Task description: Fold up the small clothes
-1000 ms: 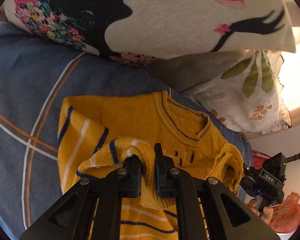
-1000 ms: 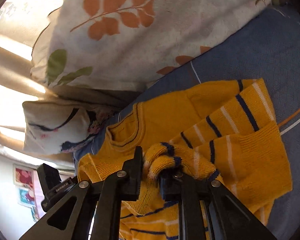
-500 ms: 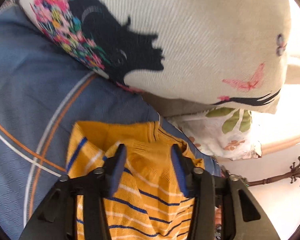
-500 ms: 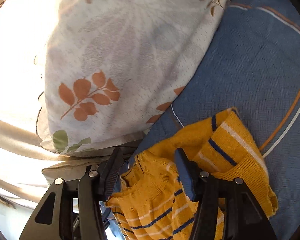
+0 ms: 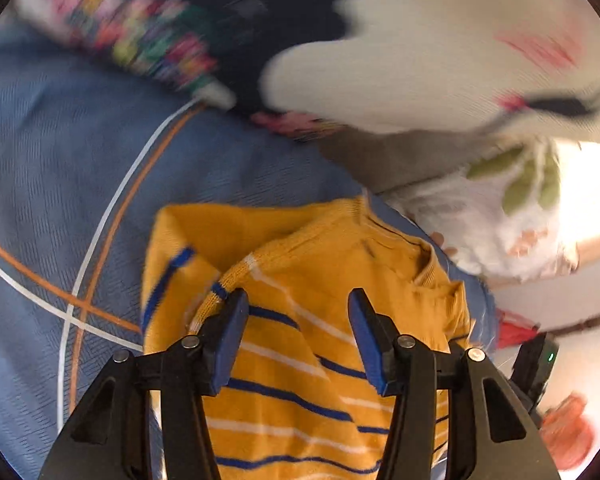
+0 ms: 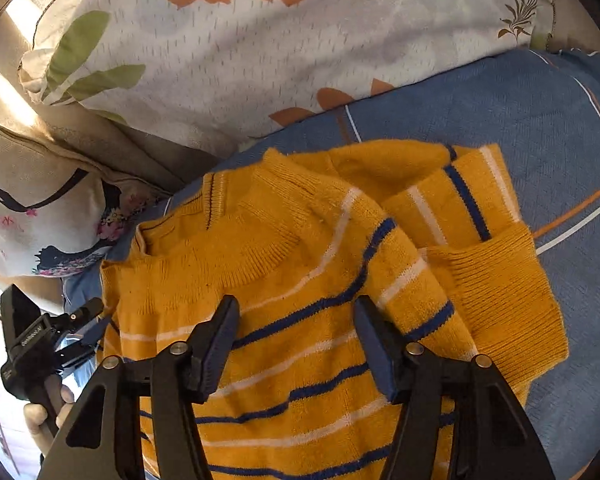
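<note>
Both my claws have just let go. A second ago the left claw (image 5: 296, 336) and the right claw (image 6: 296, 340) were each pinched on a bunched bit of the yellow striped sweater (image 6: 300, 320); now each one's jaws stand wide apart with nothing between them, hovering over the knit. The hem end that I was carrying has come down over the upper body, so the striped panel now lies across the chest and reaches close to the neckline (image 6: 180, 224). In the right wrist view one sleeve (image 6: 480, 216) lies folded in beside that panel, its ribbed cuff (image 6: 500, 292) on top near the right edge. The left wrist view is blurred, so I judge that hand is pulling back.

The sweater sits on the blue bedspread (image 5: 60, 168), just below the leaf-print pillow (image 6: 260, 60) and the pillow with the black silhouette (image 5: 420, 60).

I read this as the bottom-to-top fold laid down. What seems left is squaring the edges or flattening the raised ridge.
</note>
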Action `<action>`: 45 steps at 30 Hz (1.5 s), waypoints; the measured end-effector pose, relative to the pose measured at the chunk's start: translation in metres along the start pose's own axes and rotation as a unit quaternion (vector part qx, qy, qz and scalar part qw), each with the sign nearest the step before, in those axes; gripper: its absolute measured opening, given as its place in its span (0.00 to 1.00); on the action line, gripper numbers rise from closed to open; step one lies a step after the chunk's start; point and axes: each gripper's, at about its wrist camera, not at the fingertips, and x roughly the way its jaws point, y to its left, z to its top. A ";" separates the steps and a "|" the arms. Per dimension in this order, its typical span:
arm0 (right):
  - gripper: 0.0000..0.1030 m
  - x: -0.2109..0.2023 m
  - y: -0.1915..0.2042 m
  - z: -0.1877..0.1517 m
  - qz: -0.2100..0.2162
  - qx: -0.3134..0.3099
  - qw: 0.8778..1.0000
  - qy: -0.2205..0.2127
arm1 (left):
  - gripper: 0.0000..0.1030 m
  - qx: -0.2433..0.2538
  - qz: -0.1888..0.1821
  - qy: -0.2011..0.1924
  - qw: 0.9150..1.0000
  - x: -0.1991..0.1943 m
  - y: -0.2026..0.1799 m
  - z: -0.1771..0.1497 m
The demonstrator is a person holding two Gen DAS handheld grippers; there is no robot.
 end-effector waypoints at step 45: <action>0.76 -0.077 -0.086 -0.100 -0.112 -0.029 0.993 -0.014 | 0.51 0.041 0.146 -0.119 0.981 -0.154 -0.043 -0.236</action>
